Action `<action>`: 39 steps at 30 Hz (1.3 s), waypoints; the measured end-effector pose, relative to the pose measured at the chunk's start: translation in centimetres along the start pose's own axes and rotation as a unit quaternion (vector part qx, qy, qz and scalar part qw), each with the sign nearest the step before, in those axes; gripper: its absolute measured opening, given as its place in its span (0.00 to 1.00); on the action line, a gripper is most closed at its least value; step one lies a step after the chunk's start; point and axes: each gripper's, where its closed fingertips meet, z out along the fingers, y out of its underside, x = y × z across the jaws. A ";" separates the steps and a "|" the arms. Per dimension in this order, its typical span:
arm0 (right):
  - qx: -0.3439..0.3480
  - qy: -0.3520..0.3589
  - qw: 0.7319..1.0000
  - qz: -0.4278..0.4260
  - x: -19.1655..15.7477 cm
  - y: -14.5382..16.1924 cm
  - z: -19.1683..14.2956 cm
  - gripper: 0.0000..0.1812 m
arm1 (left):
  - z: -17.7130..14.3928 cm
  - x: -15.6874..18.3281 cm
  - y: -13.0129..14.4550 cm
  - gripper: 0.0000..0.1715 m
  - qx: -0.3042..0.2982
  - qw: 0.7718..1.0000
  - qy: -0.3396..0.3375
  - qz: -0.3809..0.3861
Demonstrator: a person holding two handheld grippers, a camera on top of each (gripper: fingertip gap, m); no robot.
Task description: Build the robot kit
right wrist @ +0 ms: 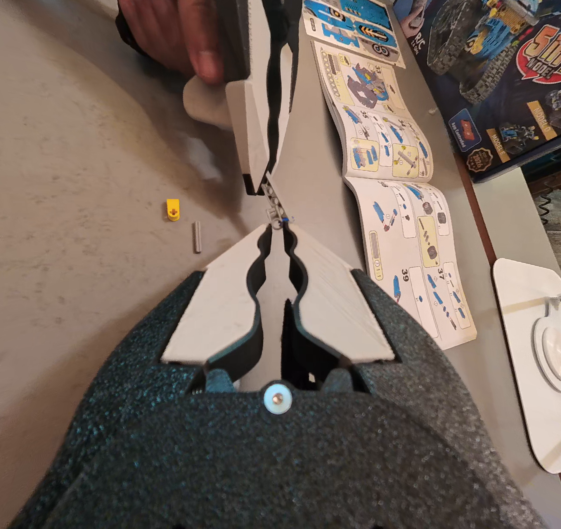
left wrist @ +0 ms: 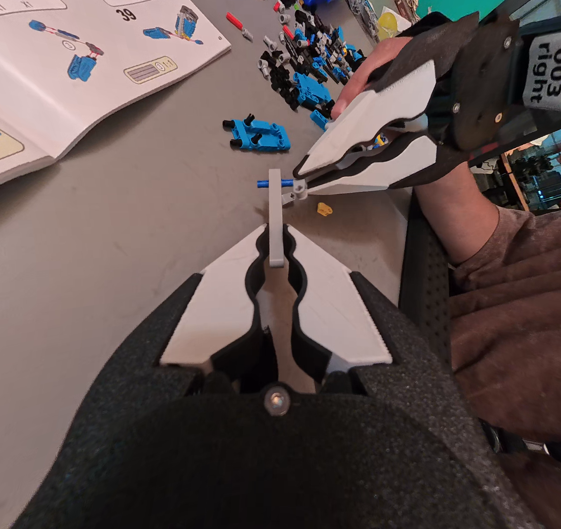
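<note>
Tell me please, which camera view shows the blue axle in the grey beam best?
The left wrist view. There the blue axle crosses the grey beam in profile, both ends visible, with the right gripper at one end. The right wrist view shows only a tiny blue speck at its fingertips.

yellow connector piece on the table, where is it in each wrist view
Left wrist view: the yellow connector piece lies right of centre on the table, just below the right gripper tips.
Right wrist view: the same piece lies left of centre, left of a small grey axle.
Shared landmark: the open instruction booklet, upper left in the left view, right side in the right view.
</note>
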 end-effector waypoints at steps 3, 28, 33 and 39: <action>-0.008 0.008 1.000 -0.007 0.3 0.4 -0.1 0.04 | -0.1 0.1 -0.1 0.04 0.002 1.000 0.005 -0.002; 0.163 -0.001 0.903 0.397 5.3 -2.8 -0.1 0.03 | -2.7 -0.9 -5.4 0.04 0.141 0.952 -0.200 0.184; 0.211 -0.039 0.848 0.485 5.7 -3.0 -0.2 0.03 | -2.8 -0.9 -5.9 0.04 0.150 0.929 -0.250 0.228; 0.249 -0.067 0.806 0.533 5.9 -3.3 -0.3 0.04 | -3.0 -0.8 -6.1 0.04 0.146 0.911 -0.277 0.269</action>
